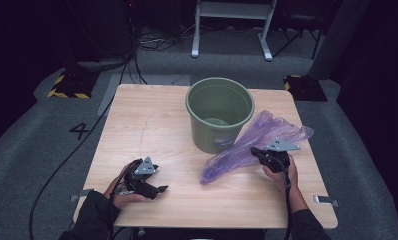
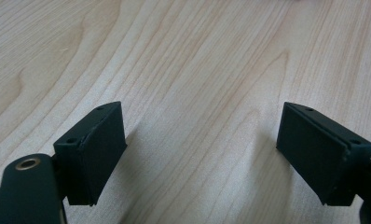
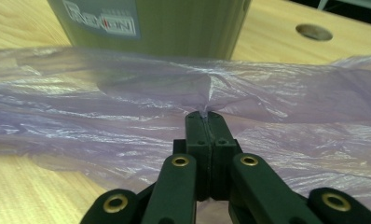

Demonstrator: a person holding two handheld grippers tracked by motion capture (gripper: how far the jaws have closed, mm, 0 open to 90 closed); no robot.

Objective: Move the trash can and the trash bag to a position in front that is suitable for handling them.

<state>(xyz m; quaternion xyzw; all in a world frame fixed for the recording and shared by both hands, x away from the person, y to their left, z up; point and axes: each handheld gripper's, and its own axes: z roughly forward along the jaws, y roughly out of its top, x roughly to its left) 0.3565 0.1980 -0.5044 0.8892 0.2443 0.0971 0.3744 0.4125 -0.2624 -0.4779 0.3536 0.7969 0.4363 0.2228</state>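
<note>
Right gripper (image 3: 206, 116) pinched tight on a fold of the purple plastic bag (image 1: 247, 145), right of centre in the high view, touching the green bucket (image 1: 219, 112). Left gripper (image 1: 157, 189) lower left, jaws spread wide over the bare wooden table (image 1: 152, 120), holding nothing.

Left tongs (image 1: 154, 187) gape wide, low; right tongs (image 1: 257, 152) are pinched together
</note>
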